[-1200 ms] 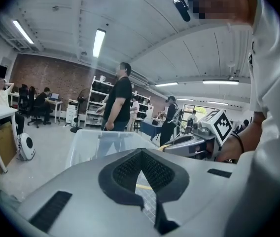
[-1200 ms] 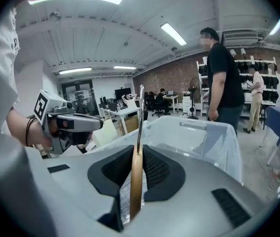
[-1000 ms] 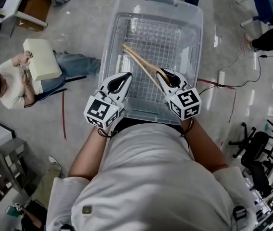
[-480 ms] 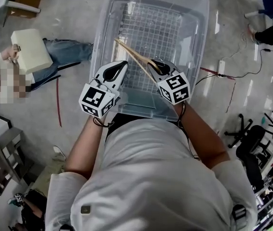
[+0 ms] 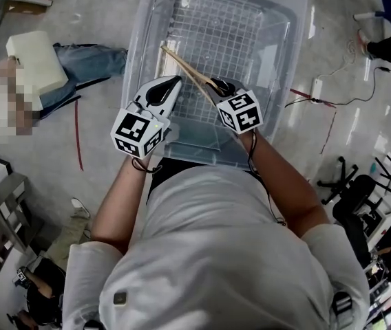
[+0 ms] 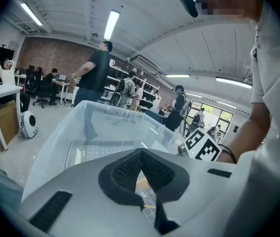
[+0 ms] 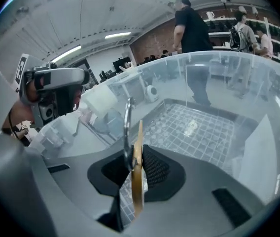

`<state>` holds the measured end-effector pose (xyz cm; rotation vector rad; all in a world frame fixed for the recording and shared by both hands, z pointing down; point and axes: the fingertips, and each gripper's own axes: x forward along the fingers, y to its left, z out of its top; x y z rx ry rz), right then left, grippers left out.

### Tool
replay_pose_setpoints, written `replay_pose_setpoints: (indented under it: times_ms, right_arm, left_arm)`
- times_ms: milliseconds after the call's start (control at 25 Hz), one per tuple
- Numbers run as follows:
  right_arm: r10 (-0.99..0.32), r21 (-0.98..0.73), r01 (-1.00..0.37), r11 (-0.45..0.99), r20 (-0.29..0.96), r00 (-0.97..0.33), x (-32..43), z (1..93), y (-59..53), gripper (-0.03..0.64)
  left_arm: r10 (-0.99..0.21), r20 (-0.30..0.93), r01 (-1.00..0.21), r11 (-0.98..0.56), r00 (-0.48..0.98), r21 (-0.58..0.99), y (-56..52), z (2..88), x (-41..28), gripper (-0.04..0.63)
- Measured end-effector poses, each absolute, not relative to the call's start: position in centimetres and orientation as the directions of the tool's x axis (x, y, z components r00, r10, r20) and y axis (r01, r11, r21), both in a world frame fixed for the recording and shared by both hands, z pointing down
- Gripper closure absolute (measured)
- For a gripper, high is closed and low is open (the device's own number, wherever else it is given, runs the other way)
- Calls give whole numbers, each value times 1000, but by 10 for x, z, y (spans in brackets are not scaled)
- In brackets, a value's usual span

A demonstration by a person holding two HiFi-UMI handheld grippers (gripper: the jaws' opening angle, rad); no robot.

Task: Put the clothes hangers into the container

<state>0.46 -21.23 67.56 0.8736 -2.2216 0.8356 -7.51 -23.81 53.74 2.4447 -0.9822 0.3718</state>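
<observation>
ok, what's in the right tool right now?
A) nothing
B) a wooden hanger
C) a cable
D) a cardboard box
B: the right tool is clamped on a wooden hanger, which it holds above the clear container.

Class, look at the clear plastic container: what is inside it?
Inside the container, the gridded floor looks bare. A wooden hanger, clamped in the right gripper, slants over it. That gripper and the left gripper hide the floor's near end, so that part cannot be checked.
</observation>
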Motion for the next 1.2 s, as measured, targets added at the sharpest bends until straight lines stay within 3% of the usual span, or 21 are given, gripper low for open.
replay_pose_setpoints:
  times_ms: [880,1200]
  right_arm:
    - [-307,-295,-767,569,790,-531,-2,736,-217,543]
    - [-329,-267,-821,505,819,-469,17,745,-226,448]
  left_arm:
    - [-573,415,-706,-612,707,356,-240,555,-64,578]
    - [-569,415,-703,-610,710,365,-242,559,-62,578]
